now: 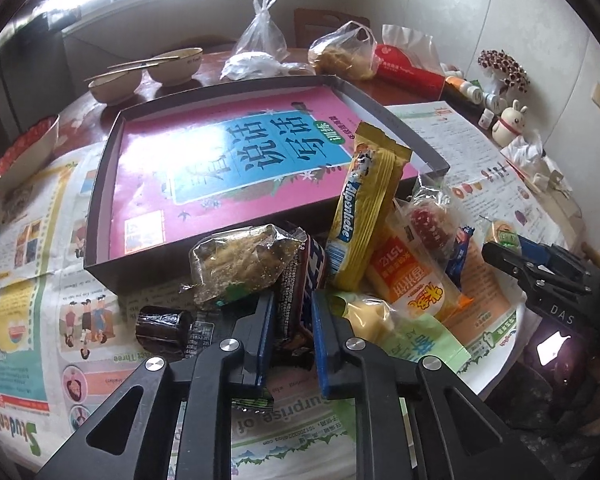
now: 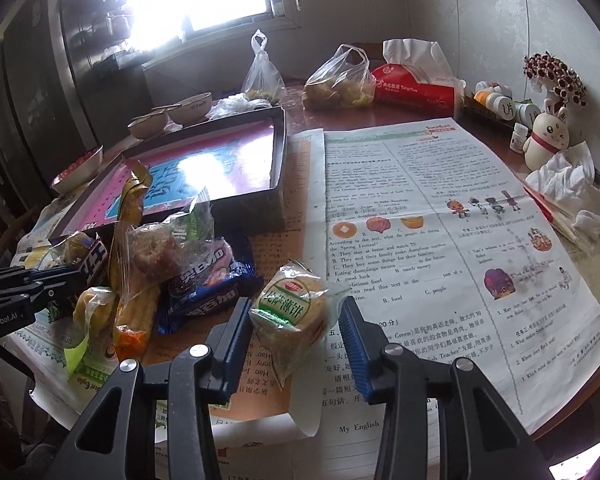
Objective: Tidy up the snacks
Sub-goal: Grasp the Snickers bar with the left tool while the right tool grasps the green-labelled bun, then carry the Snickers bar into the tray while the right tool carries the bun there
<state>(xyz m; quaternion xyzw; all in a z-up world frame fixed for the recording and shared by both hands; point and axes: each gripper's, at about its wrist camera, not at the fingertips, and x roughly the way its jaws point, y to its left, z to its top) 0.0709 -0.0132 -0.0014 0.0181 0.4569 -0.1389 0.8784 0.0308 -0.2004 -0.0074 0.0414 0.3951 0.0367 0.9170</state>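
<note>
A pile of wrapped snacks lies on newspaper in front of a dark shallow box (image 1: 108, 152) lined with a pink book. My left gripper (image 1: 294, 320) is shut on a dark brown candy bar (image 1: 300, 280) at the near edge of the pile. A yellow Alpenliebe pack (image 1: 364, 208) leans on the box beside an orange-and-white pack (image 1: 412, 276) and a clear-wrapped cake (image 1: 240, 260). My right gripper (image 2: 296, 332) is open around a green-labelled biscuit pack (image 2: 292, 308); its pads stand just off the wrapper. A blue cookie pack (image 2: 208, 280) lies left of it.
Two bowls (image 1: 148, 72) with chopsticks, plastic bags (image 1: 260, 40) and a red tissue pack (image 2: 416, 84) stand behind the box. A rabbit figure (image 2: 548, 140), small bottles and crumpled tissue line the right edge. The table edge is close at the front right.
</note>
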